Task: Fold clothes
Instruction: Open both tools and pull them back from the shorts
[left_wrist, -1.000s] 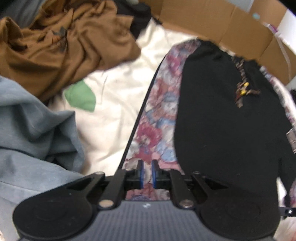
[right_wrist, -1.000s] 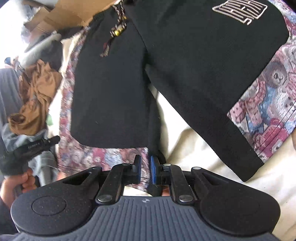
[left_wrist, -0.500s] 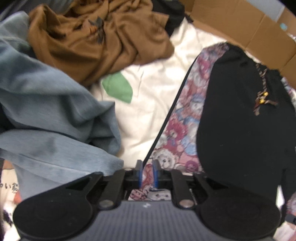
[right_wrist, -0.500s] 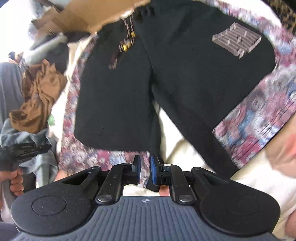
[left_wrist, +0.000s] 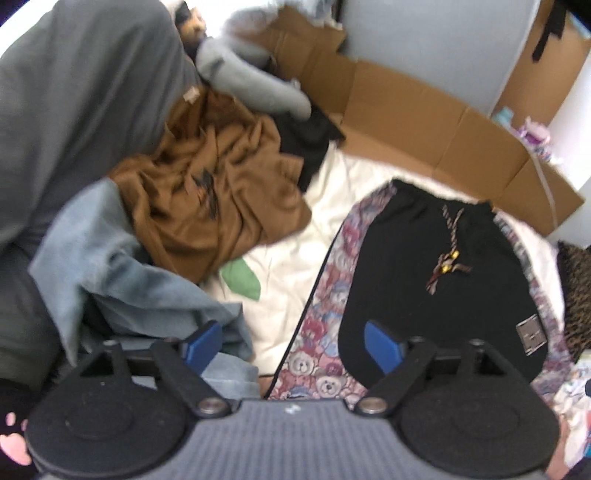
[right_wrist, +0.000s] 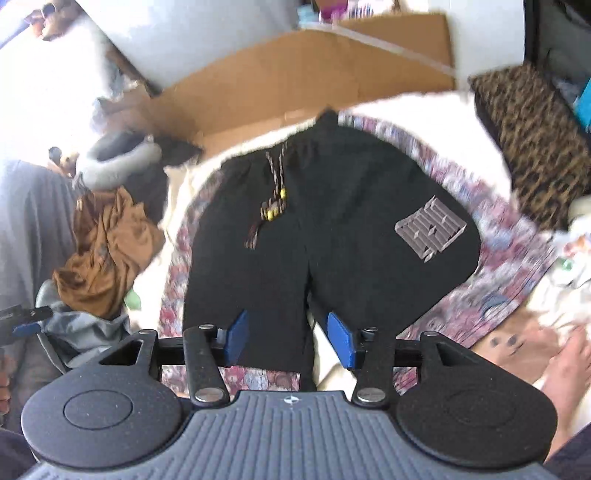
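Observation:
Black shorts (left_wrist: 424, 273) (right_wrist: 332, 221) with bear-print side panels, a beaded drawstring (right_wrist: 273, 206) and a grey patch (right_wrist: 428, 229) lie spread flat on a cream bedcover (left_wrist: 295, 236). My left gripper (left_wrist: 293, 345) is open, held above the hem of the left leg with nothing between its blue pads (left_wrist: 380, 345). In the right wrist view my right gripper (right_wrist: 288, 339) is open over the hems near the crotch, holding nothing. The lowest hem edges are hidden behind both gripper bodies.
A brown garment (left_wrist: 218, 199), a blue-grey garment (left_wrist: 122, 280) and a grey pillow (left_wrist: 255, 85) pile up at the left. Flattened cardboard (left_wrist: 424, 122) lines the wall behind. A leopard-print cushion (right_wrist: 532, 140) lies at the right. A person's bare foot (right_wrist: 569, 365) rests at the bed's right edge.
Both grippers were shut on the shorts' hem edges; now both have opened and pulled back and up. The shorts lie released and flat.

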